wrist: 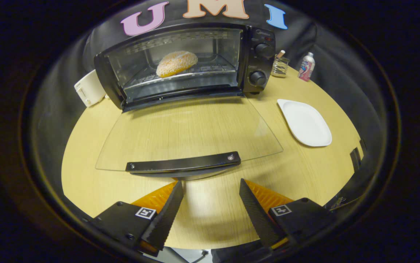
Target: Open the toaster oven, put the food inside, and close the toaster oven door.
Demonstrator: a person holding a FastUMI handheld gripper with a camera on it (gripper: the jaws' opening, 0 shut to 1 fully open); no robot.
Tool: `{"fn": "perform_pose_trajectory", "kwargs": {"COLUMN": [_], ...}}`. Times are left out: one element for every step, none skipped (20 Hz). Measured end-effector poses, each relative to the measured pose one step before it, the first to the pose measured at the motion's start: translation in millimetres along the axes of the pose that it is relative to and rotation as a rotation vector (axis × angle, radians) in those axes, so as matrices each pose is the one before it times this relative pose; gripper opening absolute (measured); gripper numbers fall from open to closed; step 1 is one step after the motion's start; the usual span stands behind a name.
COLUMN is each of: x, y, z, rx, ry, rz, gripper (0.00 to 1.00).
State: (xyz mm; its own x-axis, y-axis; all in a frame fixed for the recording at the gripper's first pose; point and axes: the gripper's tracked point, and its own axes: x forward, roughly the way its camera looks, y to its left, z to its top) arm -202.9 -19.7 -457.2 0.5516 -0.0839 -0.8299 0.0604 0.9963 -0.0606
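A: Toaster oven (180,62) door (188,131)?
B: Clear, glossy glass; matt dark handle (182,163) with metal screws.
A: Table (93,175)?
B: Pale wood grain, smooth.
A: Plate (305,122)?
B: White, smooth, faint sheen.
A: Gripper (211,186)?
B: Parted, holding nothing; ridged fingers (166,215).

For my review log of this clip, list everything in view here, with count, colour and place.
toaster oven: one, black, at the table's back, glass door folded down open, black handle just ahead of the fingers
bread roll: one, golden, on the oven rack
plate: one, white, right of the door
glass jar: one, clear, beside the oven
small bottle: one, pink and white, beyond the plate
white appliance: one, left of the oven
table: one, light wood
gripper: one, open, holding nothing
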Motion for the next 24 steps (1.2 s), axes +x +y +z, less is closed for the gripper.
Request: {"fn": "perform_pose_trajectory", "kwargs": {"x": [-1.24,-2.11,-2.48,-3.01,-3.11,-2.67,-3.59,-3.44,-3.39,-2.89,-2.78,-1.31,-0.62,0.01,0.52,2.29,2.64,3.12,3.73,3.68,3.41,4.23,2.82,2.47], "y": [-0.14,0.29,-0.11,-0.11,-0.36,0.14,0.13,-0.06,0.30,1.17,2.13,2.58,2.05,1.54,1.52,4.03,2.62,3.44,2.63,3.54,1.94,3.17,1.25,1.06], "z": [0.74,2.12,2.75,2.16,2.95,2.84,3.94,4.10,5.82,6.55,9.09,10.05,10.55,11.24,12.19,8.97,11.05,9.87,8.47,7.99,6.81,6.30,6.69,5.25], "rx": [-0.01427,-0.00854,-0.00470,-0.00306,-0.00069,0.00277,0.00195,-0.00019,-0.00007,0.00215,0.00685,0.00912,0.00875,0.00489,0.00177,0.00288,0.00606,0.00822,0.00622,0.00976,0.01161,0.01346,0.01251,0.01193], "ry": [-0.00402,-0.01119,-0.00990,-0.00933,-0.00895,-0.00857,-0.01006,-0.01034,-0.01803,-0.01623,-0.02346,-0.02368,-0.02138,-0.02037,-0.02110,-0.02015,-0.01833,-0.01759,-0.00981,-0.01487,-0.00909,-0.00936,-0.00896,-0.00959], "rz": [-0.00225,-0.00222,0.00015,0.00160,0.00257,0.00234,0.00149,0.00029,0.00117,0.00313,0.00716,0.00820,0.00631,0.00333,0.00076,0.00204,0.00322,0.00450,0.00405,0.00569,0.00451,0.00686,0.00292,0.00346], "gripper": [0.98,0.98,0.98,0.98,0.98,0.98,0.98,0.98,0.98,0.98,0.98,0.98,0.98,0.98,0.98,0.98,0.98,0.98,0.98,0.98,0.98,0.98,0.98,0.98]}}
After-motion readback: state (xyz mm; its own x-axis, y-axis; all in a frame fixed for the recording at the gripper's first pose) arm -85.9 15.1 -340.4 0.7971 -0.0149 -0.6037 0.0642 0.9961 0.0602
